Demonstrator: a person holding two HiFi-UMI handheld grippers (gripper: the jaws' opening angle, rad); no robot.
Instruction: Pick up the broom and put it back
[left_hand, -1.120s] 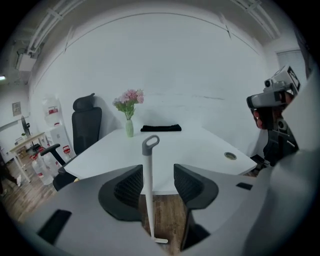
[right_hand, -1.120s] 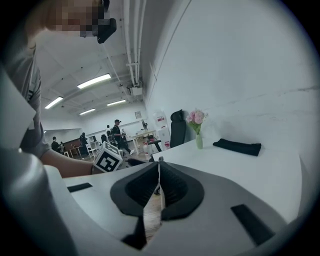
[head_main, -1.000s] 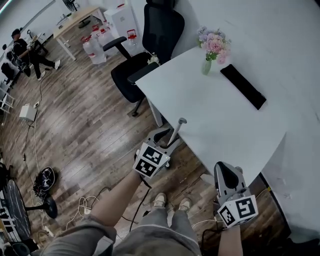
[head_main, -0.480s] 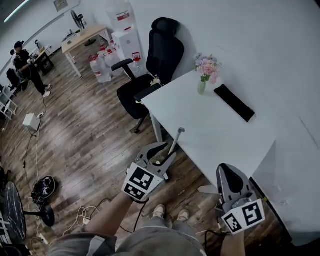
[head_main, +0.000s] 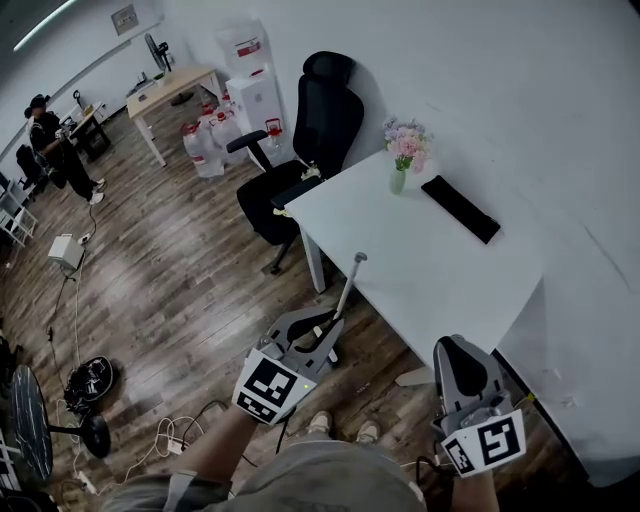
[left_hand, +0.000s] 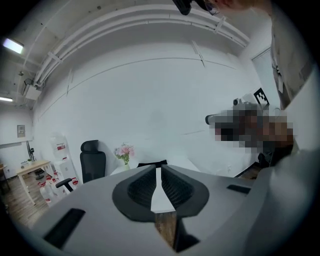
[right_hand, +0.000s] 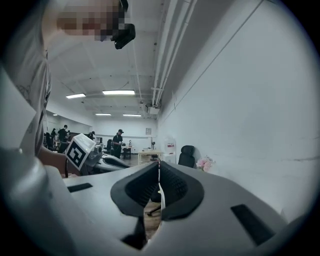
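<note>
Two grippers, left gripper (left_hand: 158, 172) closing on nothing, right gripper (right_hand: 159, 172) jaws together, empty, one grey pole (head_main: 348, 285), probably the broom, in head view only.

An open-plan office is shown: a white table (head_main: 430, 270) with a black swivel chair (head_main: 305, 130) is set against a white wall, and a wooden desk (head_main: 170, 80) is seen farther back on the wood-plank floor (head_main: 170, 260). Large water bottles (head_main: 205, 138) are gathered by the wall. People (right_hand: 118, 141) are seen standing at workstations, and long ceiling lights (right_hand: 118, 92) are fitted overhead.
</note>
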